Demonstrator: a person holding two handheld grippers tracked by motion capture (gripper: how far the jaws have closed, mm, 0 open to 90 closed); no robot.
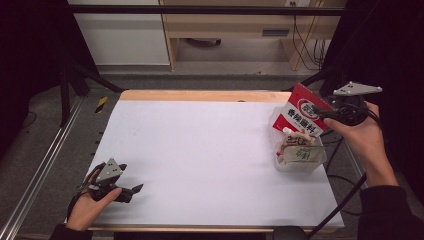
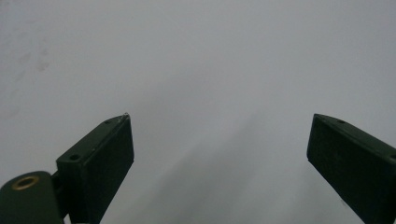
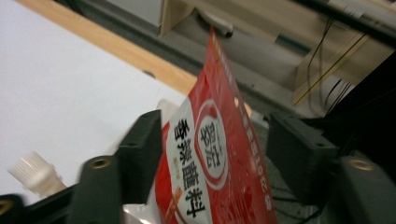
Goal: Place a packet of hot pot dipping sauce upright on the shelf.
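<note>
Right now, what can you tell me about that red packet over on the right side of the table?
The red packet is a flat, glossy pouch, plastic by its look, with a white label panel, a round logo and black Chinese characters. It stands tilted on its lower end in a clear plastic tub near the table's right edge, among other small packets. The right gripper has its black jaws on either side of it, standing apart; one jaw looks close against it, the other is clear.

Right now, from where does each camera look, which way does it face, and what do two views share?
High view: above the person's side, facing forward and down on the table; both hands, left tool, right tool.
Left gripper view: on the left tool, facing the bare white tabletop; open jaws.
Right gripper view: on the right tool, facing the red packet; jaws apart.
Shared: red packet.
</note>
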